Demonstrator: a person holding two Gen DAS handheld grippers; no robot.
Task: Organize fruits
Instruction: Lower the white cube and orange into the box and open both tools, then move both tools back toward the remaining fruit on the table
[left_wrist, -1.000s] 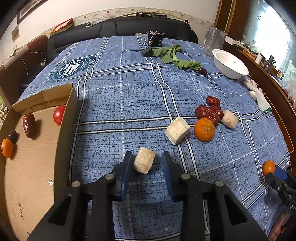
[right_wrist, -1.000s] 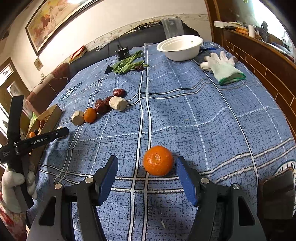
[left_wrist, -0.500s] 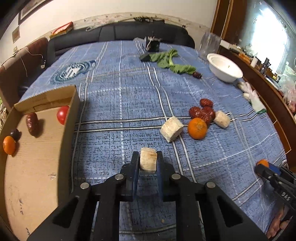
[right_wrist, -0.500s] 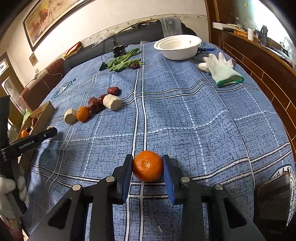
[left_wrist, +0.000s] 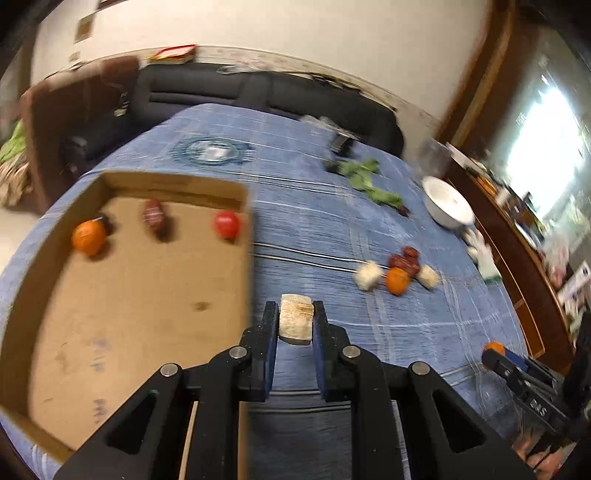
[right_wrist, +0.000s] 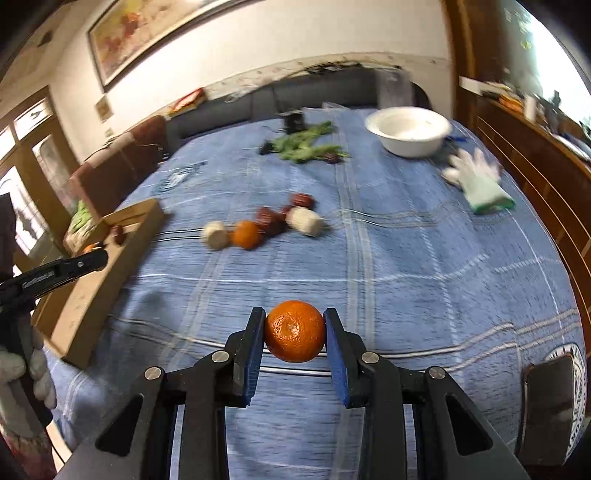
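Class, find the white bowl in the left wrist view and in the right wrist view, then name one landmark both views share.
Left wrist view: the white bowl sits at the right, on the far side of the blue tablecloth, beyond the green leaves.
Right wrist view: the white bowl sits upper right, to the right of the green leaves.
Shared landmark: the green leaves beside it.

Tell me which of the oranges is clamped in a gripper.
The orange between the right gripper fingers. One other orange lies loose on the tablecloth among the dates; another orange sits in the cardboard box.
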